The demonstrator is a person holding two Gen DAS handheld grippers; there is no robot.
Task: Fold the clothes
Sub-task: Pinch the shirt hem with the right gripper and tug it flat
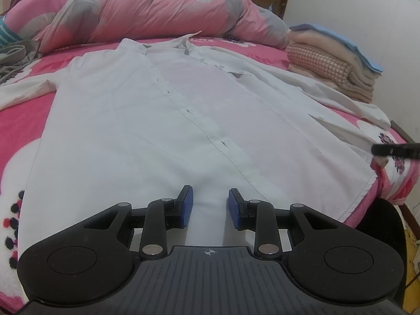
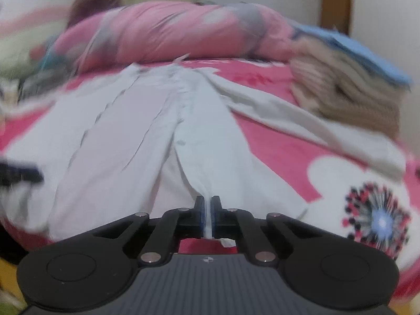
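Note:
A white button-up shirt (image 1: 162, 120) lies spread front up on the pink bed, collar at the far end, hem toward me. My left gripper (image 1: 210, 204) is open just above the shirt's lower middle, holding nothing. In the right wrist view, my right gripper (image 2: 208, 215) is shut on the shirt's (image 2: 131, 136) hem edge, and a ridge of cloth is pulled up toward it. The right gripper also shows as a dark tip at the right edge of the left wrist view (image 1: 393, 150). The right wrist view is blurred.
A rolled pink and grey floral duvet (image 1: 147, 8) lies across the far end of the bed. A stack of folded blankets (image 1: 333, 60) sits at the far right. Grey clothing (image 1: 15, 57) lies at the far left. The bed's edge drops off at the right.

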